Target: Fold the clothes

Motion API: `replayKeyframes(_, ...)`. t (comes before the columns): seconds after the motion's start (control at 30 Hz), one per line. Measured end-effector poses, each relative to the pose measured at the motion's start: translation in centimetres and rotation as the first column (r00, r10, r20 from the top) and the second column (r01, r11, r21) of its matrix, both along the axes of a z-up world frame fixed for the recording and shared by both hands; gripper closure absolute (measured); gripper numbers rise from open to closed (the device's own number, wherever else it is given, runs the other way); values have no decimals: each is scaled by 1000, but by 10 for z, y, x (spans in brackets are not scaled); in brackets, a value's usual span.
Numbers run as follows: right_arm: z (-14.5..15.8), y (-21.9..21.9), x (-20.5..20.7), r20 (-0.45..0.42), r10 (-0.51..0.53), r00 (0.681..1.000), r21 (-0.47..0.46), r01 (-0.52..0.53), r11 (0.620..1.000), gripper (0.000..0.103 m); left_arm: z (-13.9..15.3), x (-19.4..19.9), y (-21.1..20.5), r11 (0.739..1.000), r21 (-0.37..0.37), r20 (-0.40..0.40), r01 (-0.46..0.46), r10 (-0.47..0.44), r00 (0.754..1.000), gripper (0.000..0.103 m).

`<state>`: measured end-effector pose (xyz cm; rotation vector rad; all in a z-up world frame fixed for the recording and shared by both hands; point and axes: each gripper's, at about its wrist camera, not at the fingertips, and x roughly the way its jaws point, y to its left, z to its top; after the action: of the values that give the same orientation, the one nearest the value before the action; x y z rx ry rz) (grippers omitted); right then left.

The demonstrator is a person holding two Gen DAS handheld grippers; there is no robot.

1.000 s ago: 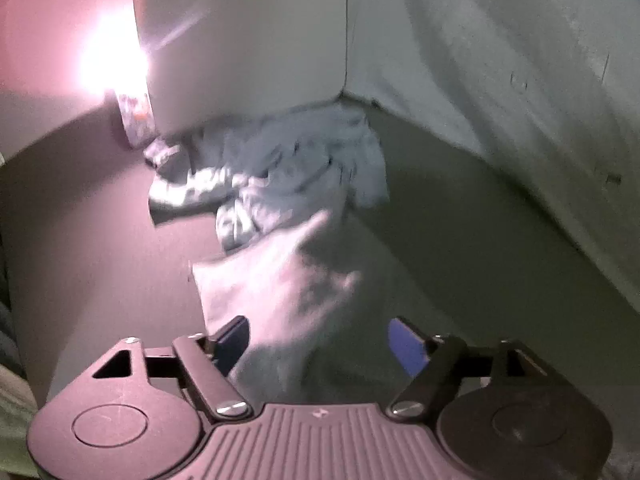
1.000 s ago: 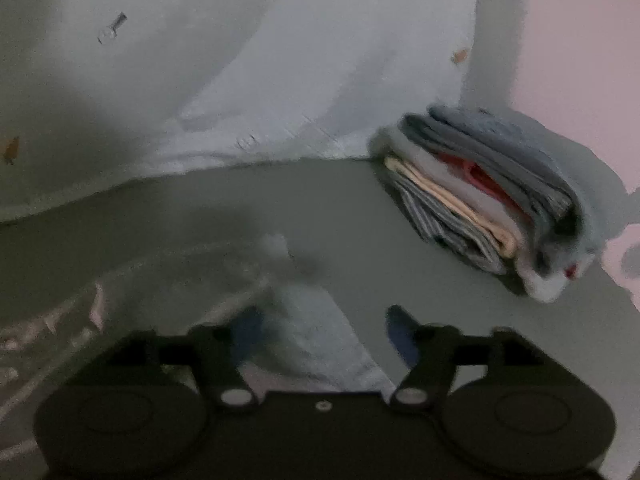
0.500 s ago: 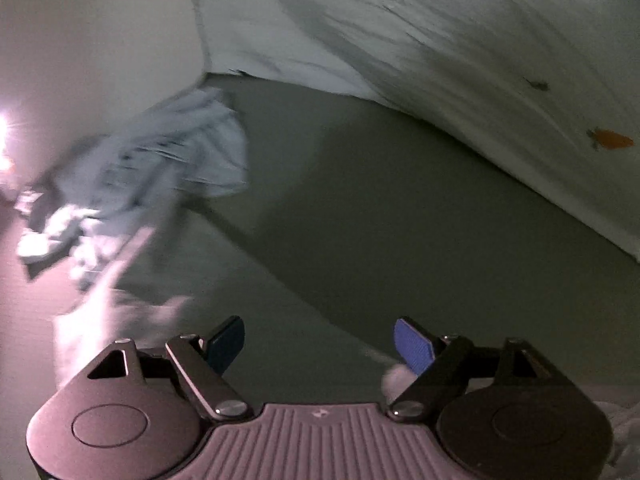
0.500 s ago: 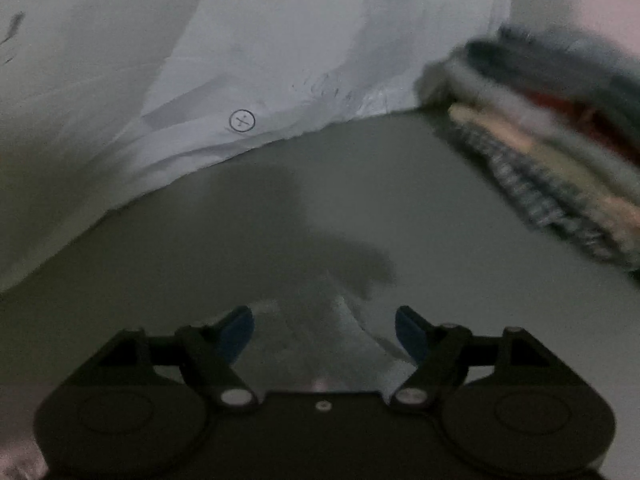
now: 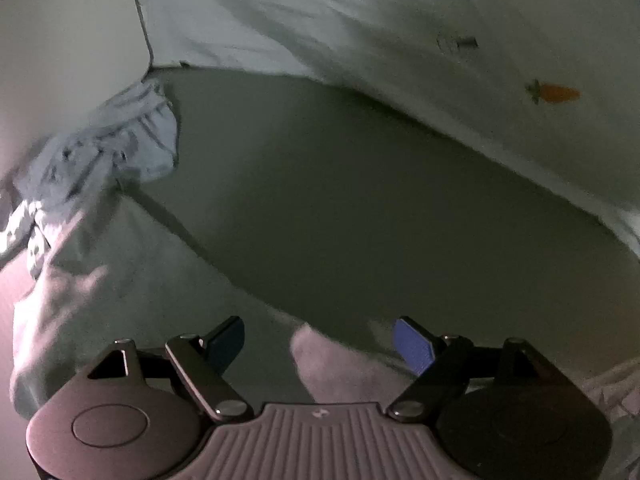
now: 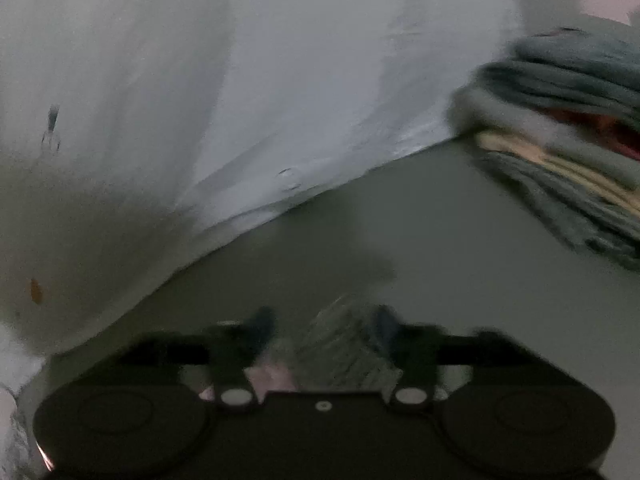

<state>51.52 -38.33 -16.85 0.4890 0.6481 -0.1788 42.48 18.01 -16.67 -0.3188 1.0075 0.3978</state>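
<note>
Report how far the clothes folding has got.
Done: a stack of folded clothes sits by the backdrop. In hand: a pale garment is spread out; the right gripper is closing over its edge, the left gripper stands open. Left: the crumpled pile.

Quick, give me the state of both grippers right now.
Left gripper: open, a corner of the pale garment lies between its fingers, not pinched.
Right gripper: jaws closing on a fold of cloth between them; too blurred to tell if it's gripped yet.

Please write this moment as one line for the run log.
task: fold clothes | left gripper: open over pale garment | right gripper: closing, cloth corner between jaws | folded stack: at right | step: grasping garment
</note>
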Motion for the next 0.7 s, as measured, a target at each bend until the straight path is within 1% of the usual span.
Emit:
replayKeyframes(0.03, 2, -8, -14, 7, -15, 1000, -33, 15, 999, 35, -1, -2, -7, 1000, -3, -5, 11, -11, 1000, 20)
replayKeyframes(0.07, 1, -14, -27, -4, -29, 1000, -72, 29, 997, 35, -2, -4, -14, 1000, -7, -8, 22, -22, 1000, 20)
replayKeyframes(0.13, -6, -23, -52, -57, -49, 997, -150, 40, 988, 36, -4, -9, -26, 998, -29, -13, 52, -52, 999, 20)
replayKeyframes(0.2, -16, -24, -75, -115, -44, 992, -216, 18, 976, 40, -5, -13, -39, 995, -53, -19, 85, -86, 996, 20)
replayKeyframes(0.23, -22, -23, -86, -143, -33, 989, -234, -2, 972, 40, -6, -15, -46, 993, -62, -24, 100, -102, 995, 20)
replayKeyframes(0.33, -44, -14, -110, -203, 28, 979, -230, -75, 970, 39, -8, -20, -66, 986, -95, -32, 140, -144, 989, 20)
replayKeyframes(0.4, -57, -3, -114, -229, 57, 972, -229, -110, 967, 28, -8, -23, -79, 979, -119, -28, 166, -171, 985, 20)
replayKeyframes(0.47, -68, 6, -111, -242, 66, 968, -241, -126, 962, 28, -6, -27, -93, 972, -134, -18, 195, -199, 980, 20)
replayKeyframes(0.53, -73, 17, -109, -219, 85, 972, -264, -143, 954, 48, -2, -31, -104, 966, -128, -9, 224, -227, 974, 20)
replayKeyframes(0.57, -72, 23, -109, -200, 88, 976, -302, -147, 942, 66, 1, -34, -109, 964, -118, -4, 237, -240, 971, 20)
replayKeyframes(0.6, -68, 27, -111, -186, 98, 978, -329, -156, 931, 89, 4, -38, -114, 962, -108, 0, 251, -252, 968, 20)
replayKeyframes(0.63, -60, 29, -113, -163, 107, 981, -343, -157, 926, 94, 7, -42, -119, 960, -97, 4, 264, -265, 964, 20)
replayKeyframes(0.7, -36, 33, -132, -80, 115, 990, -372, -136, 918, 97, 12, -52, -126, 956, -84, 14, 279, -279, 960, 20)
